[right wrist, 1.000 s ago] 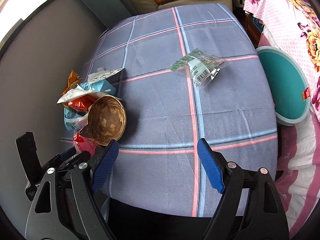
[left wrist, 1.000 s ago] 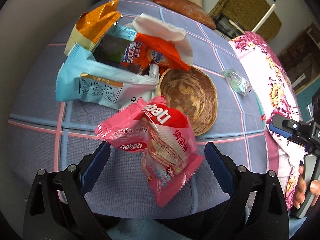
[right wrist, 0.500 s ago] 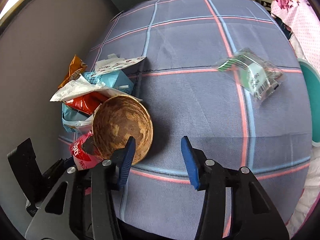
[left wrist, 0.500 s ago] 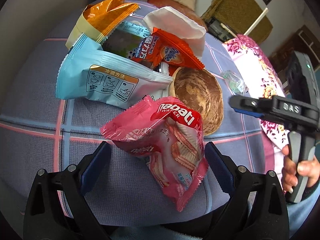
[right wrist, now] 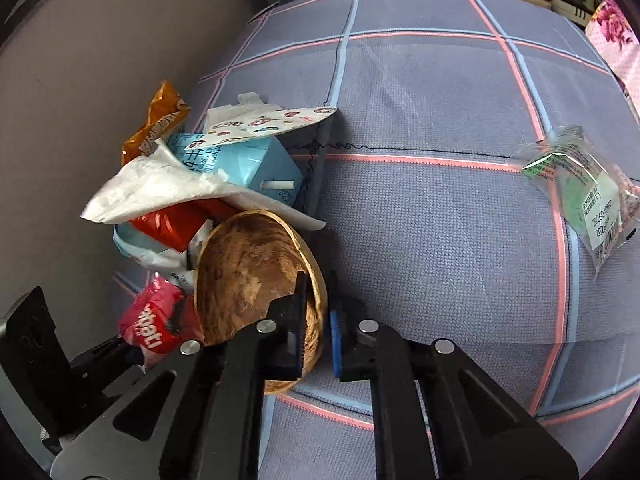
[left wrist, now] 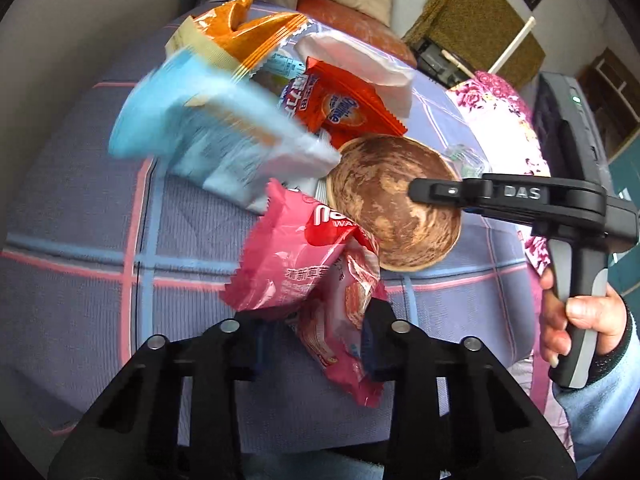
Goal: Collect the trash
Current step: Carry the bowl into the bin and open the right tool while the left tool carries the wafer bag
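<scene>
My left gripper (left wrist: 312, 334) is shut on a crumpled pink wafer wrapper (left wrist: 316, 276), also seen in the right wrist view (right wrist: 154, 326). My right gripper (right wrist: 316, 338) is shut on the near rim of a brown wooden bowl (right wrist: 248, 276); one finger is inside the bowl, one outside. The bowl (left wrist: 384, 200) sits right of the wrapper in the left view, with the right gripper (left wrist: 432, 194) reaching over it. Behind lie a light blue pouch (left wrist: 208, 136), an orange wrapper (left wrist: 244, 36), a red-orange packet (left wrist: 344, 104) and white paper (left wrist: 360, 60).
A clear green-labelled packet (right wrist: 584, 188) lies alone at the right of the checked blue tablecloth (right wrist: 420, 100). A blue carton (right wrist: 256, 168) stands in the trash pile. A grey wall is at the left; a floral cloth (left wrist: 500, 120) borders the right.
My left gripper has closed on the pink wrapper and crumpled it. My right gripper has moved left and closed on the bowl's rim. The blue pouch is blurred, shifting.
</scene>
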`<state>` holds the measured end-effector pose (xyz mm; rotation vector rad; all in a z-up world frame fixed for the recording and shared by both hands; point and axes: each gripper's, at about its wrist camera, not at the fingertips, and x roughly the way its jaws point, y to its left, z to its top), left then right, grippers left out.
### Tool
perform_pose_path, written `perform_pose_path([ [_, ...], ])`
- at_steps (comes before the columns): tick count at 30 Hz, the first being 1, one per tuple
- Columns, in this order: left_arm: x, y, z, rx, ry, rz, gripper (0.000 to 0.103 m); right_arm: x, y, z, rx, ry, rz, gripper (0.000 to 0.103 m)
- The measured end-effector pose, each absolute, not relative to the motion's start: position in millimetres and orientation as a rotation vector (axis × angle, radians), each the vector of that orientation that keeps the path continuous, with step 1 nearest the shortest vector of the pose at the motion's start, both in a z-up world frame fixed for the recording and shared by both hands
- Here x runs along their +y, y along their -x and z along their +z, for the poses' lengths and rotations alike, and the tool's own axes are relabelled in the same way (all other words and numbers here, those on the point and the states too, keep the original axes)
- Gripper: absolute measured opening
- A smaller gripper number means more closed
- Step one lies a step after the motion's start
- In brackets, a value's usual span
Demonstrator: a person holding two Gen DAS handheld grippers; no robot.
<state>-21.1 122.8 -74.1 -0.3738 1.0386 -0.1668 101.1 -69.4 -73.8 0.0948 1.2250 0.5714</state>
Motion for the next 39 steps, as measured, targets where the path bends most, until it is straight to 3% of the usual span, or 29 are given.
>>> perform_pose_path([
  [3, 121.4, 23.1, -69.2, 1.038, 0.369, -0.177, 0.026, -81.4, -95.3, -63.5, 1.203, -0.092, 0.567, 0.006],
  [13, 84.5, 23.7, -35.1, 1.015, 0.293, -0.248, 0.026, -155.4, -92.6, -32.5, 1.106, -0.213, 0.487, 0.006],
  [24, -7.0, -29.8, -5.6, 0.999, 0.173, -0.400, 0.026, -295.8, -90.2, 7.0, 0.954, -0.336, 0.279, 0.006],
  [39, -150.0, -121.8, 7.7, 1.009, 0.040, -0.587, 0.026, -445.3, -106.7, -13.7, 0.929, -0.433, -0.042, 0.007],
])
